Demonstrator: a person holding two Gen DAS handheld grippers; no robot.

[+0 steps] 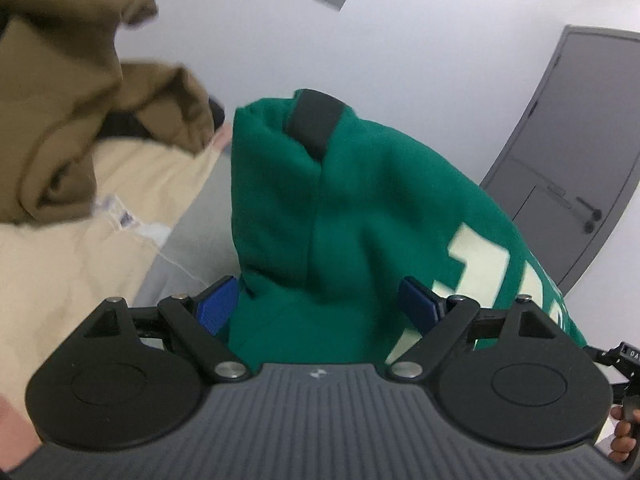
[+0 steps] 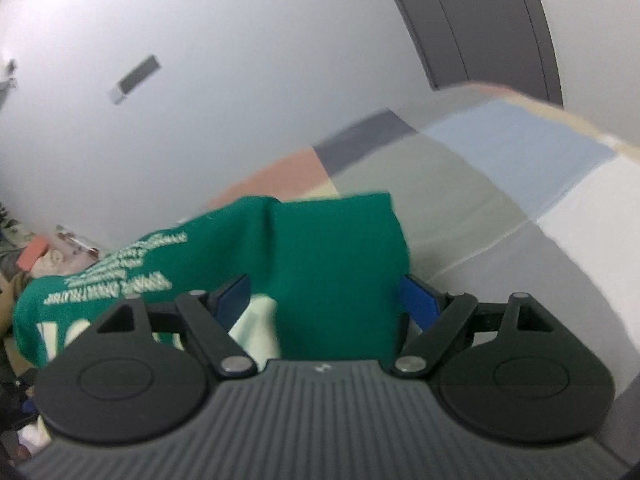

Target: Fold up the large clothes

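Both claws grip bunched fabric of the green sweatshirt (image 1: 352, 208): the left claw (image 1: 320, 300) by a dark-trimmed fold, the right claw (image 2: 326, 296) at a plain edge. It hangs lifted above a bed with a colour-block cover (image 2: 460, 184). Left lies brown clothing (image 1: 60, 100). Beyond stand a white wall (image 2: 200, 80) and grey door (image 1: 568, 152).

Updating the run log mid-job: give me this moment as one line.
left gripper: shut on green sweatshirt | right gripper: shut on same sweatshirt | sweatshirt: lifted between both | brown garment: at left
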